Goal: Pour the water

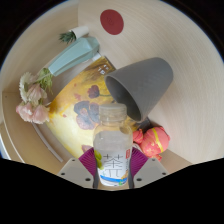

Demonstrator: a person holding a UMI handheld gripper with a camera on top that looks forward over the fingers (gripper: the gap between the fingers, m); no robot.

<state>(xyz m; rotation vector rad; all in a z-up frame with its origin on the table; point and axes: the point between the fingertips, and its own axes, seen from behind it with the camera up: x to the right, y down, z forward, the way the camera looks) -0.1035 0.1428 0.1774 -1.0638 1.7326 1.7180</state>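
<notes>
We see our gripper (114, 170) closed on a clear plastic bottle (114, 140), its two fingers pressing the lower body from either side, one at about eight o'clock of the bottle and the other at about four o'clock. The bottle carries a white label with blue-green markings low down, and its neck points away from us toward twelve o'clock. Its mouth sits right at the rim of a grey cup (143, 84), which lies tilted with its open end facing the bottle and its base pointing off toward one o'clock. We cannot tell whether the bottle's mouth touches the cup or whether any water is running.

Beneath the bottle and cup lies a yellow mat (84, 104) printed with purple flower shapes, spread over the pale table (190, 80). At four o'clock of the bottle, just beside our right-hand finger, sits a small red and pink toy (152, 141). Out at ten o'clock of the cup rests a pale teal vase (72, 56) lying on its side, and at nine o'clock of the mat we find a bunch of pink flowers (33, 103). Well beyond the cup, at twelve o'clock, a red disc (111, 21) sits on the table.
</notes>
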